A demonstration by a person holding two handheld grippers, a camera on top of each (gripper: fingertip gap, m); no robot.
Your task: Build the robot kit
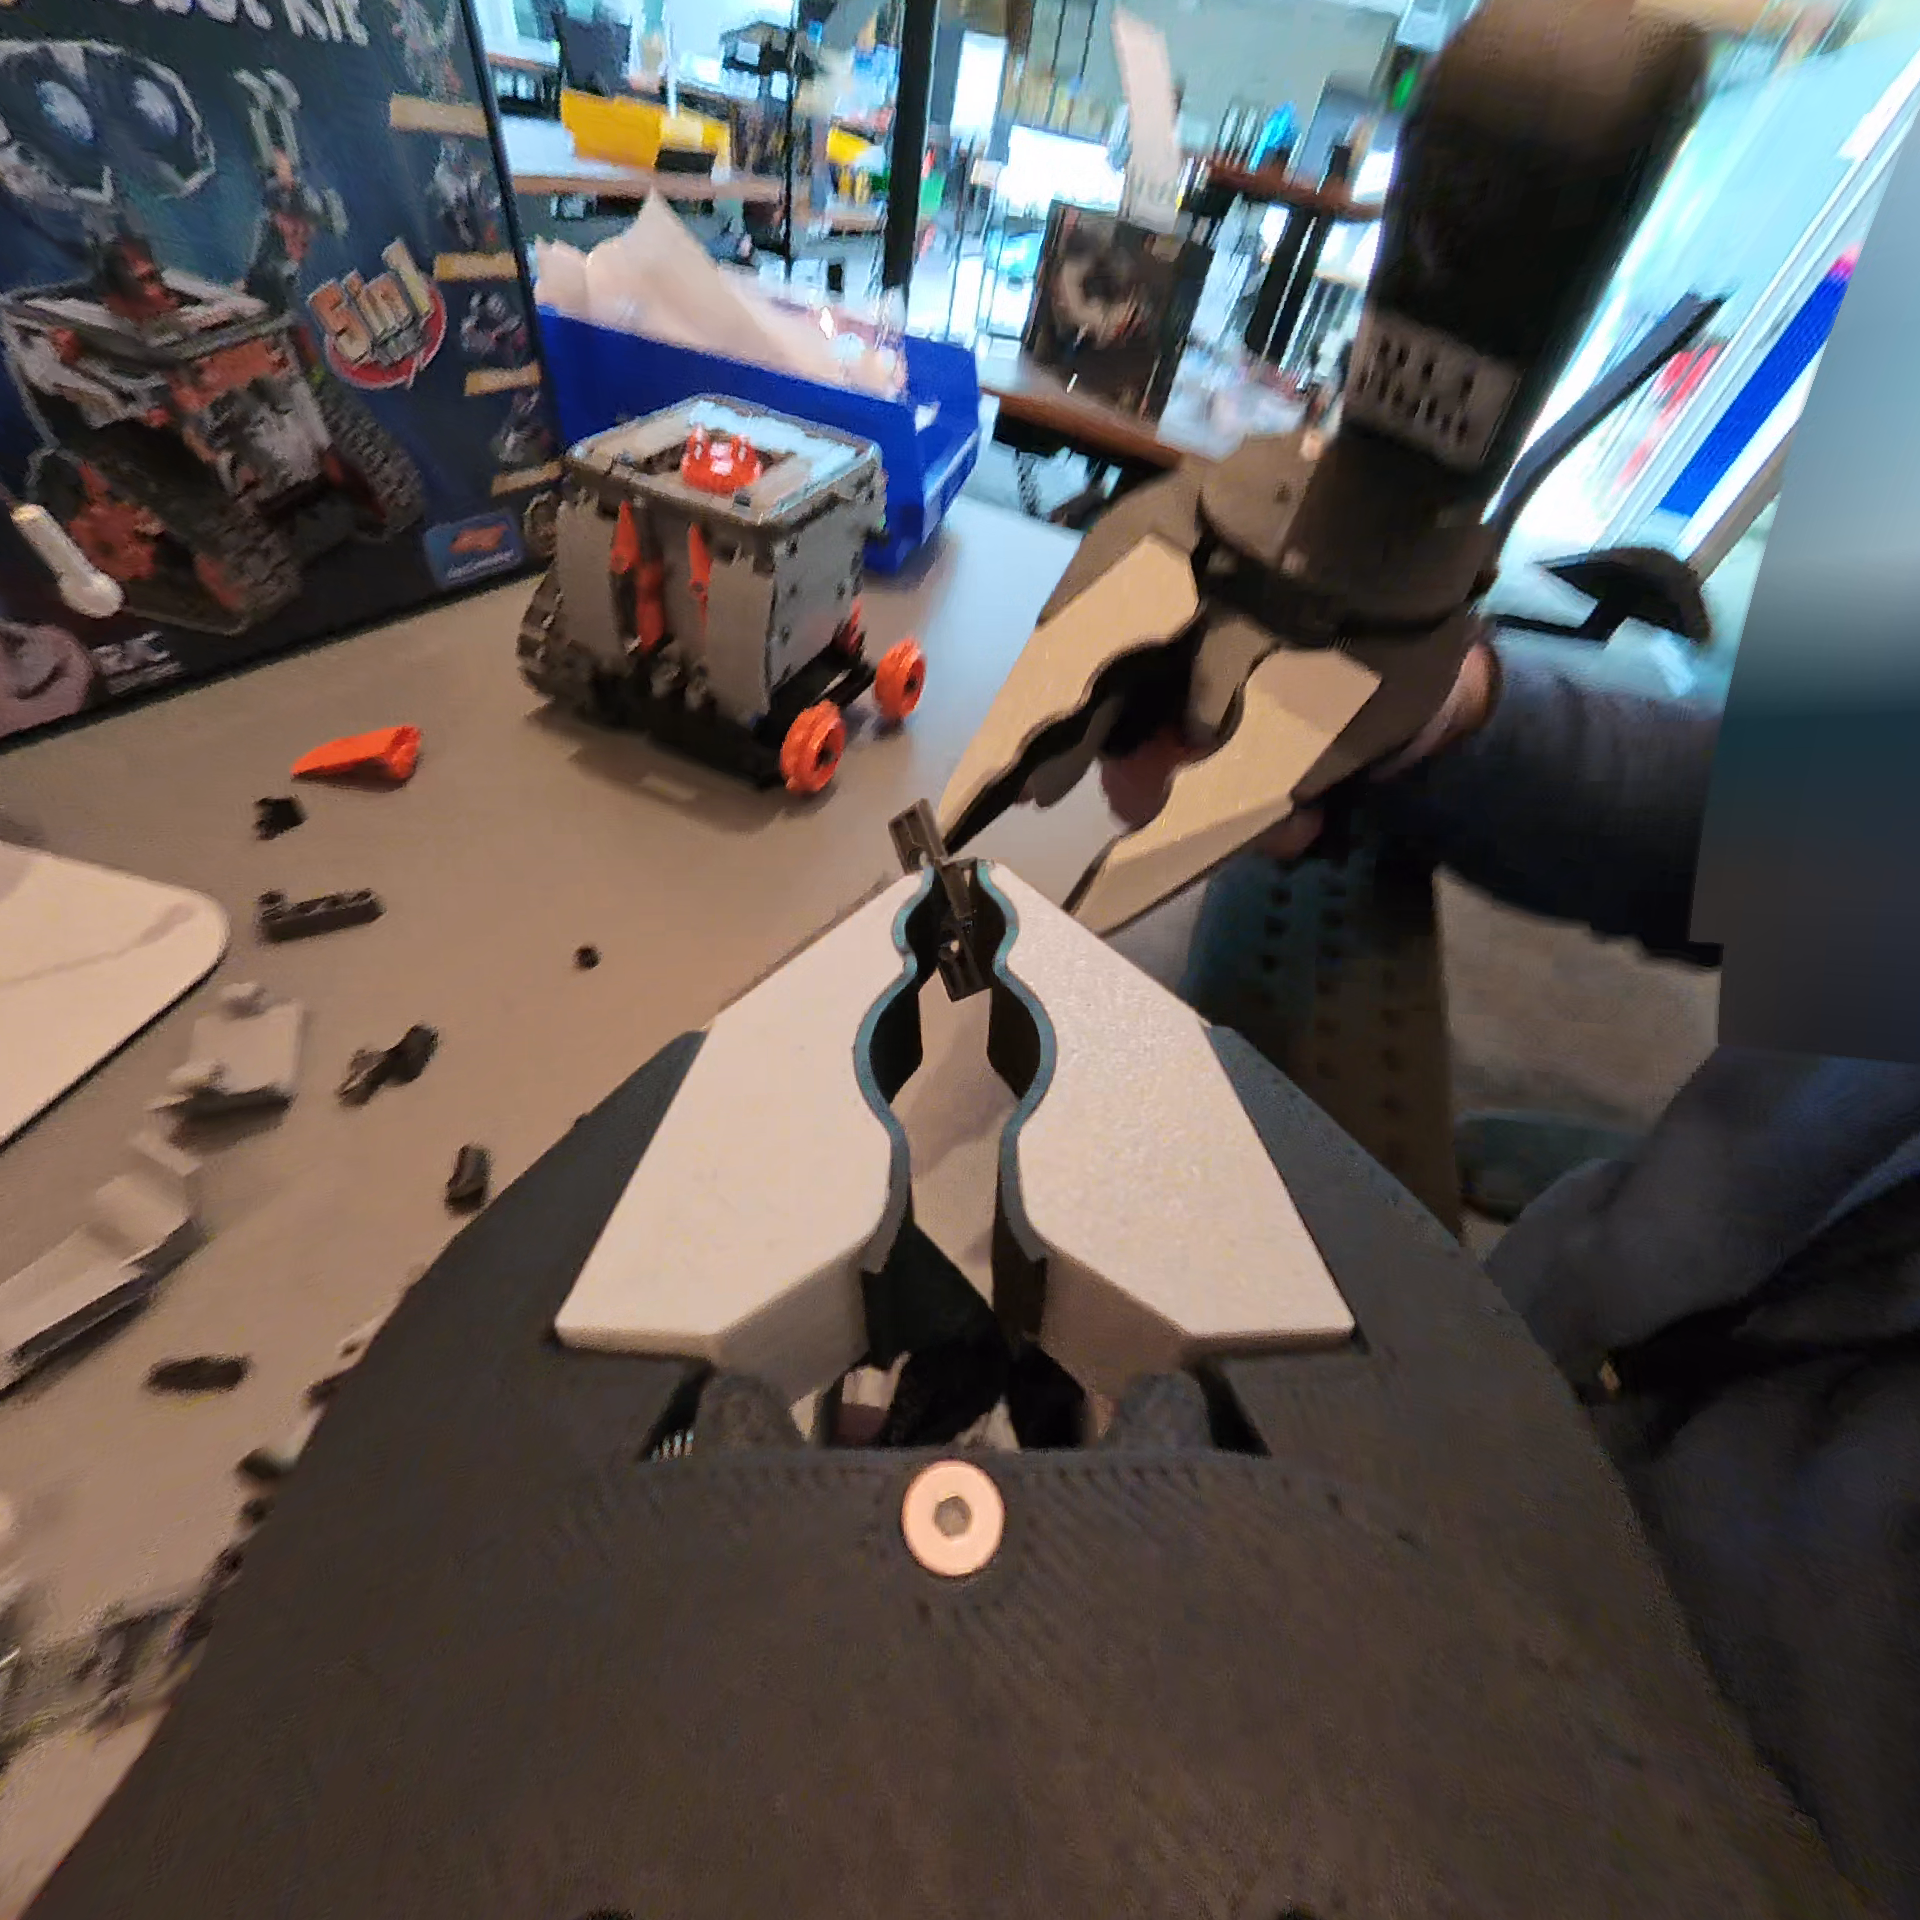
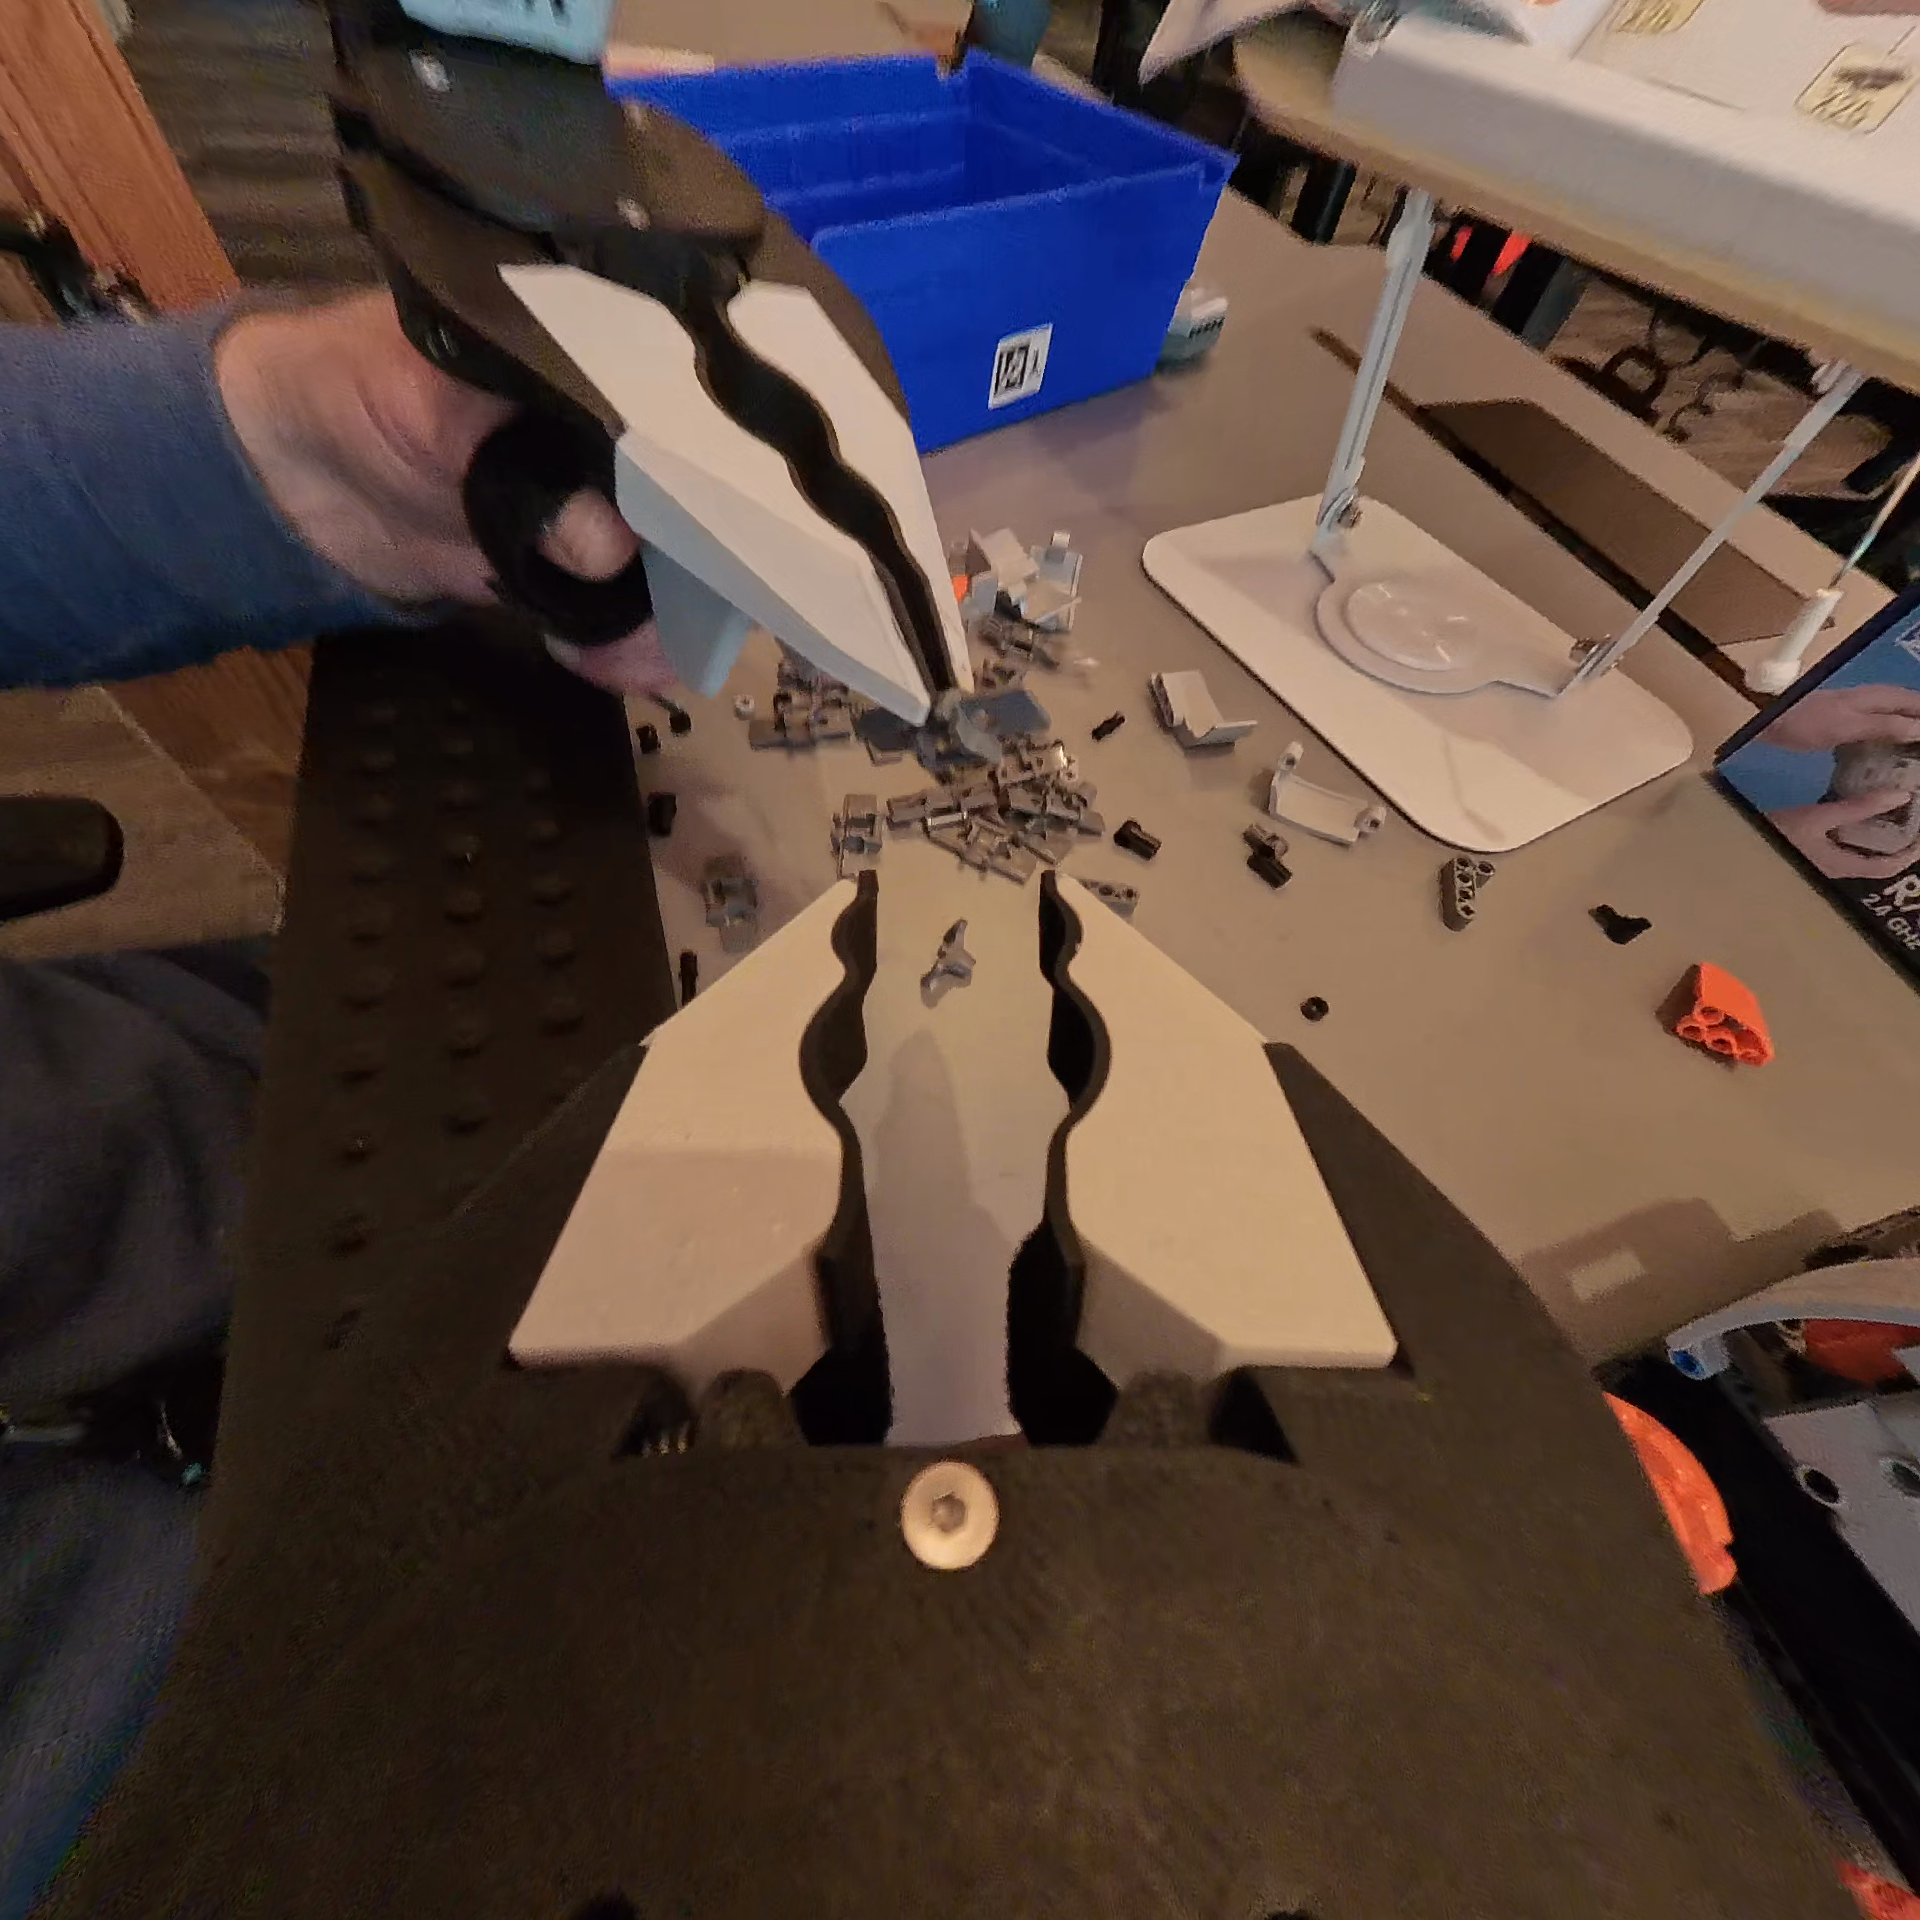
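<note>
The left gripper is pinched shut on a small black connector, whose long axis runs roughly along the fingers, 1 end poking out past the tips. The right gripper is open with nothing between its 2 fingers, above a lone grey piece on the table. In the left view its tips sit just beside the connector's free end (whether they touch, I cannot tell). The pile of grey parts lies just beyond.
</note>
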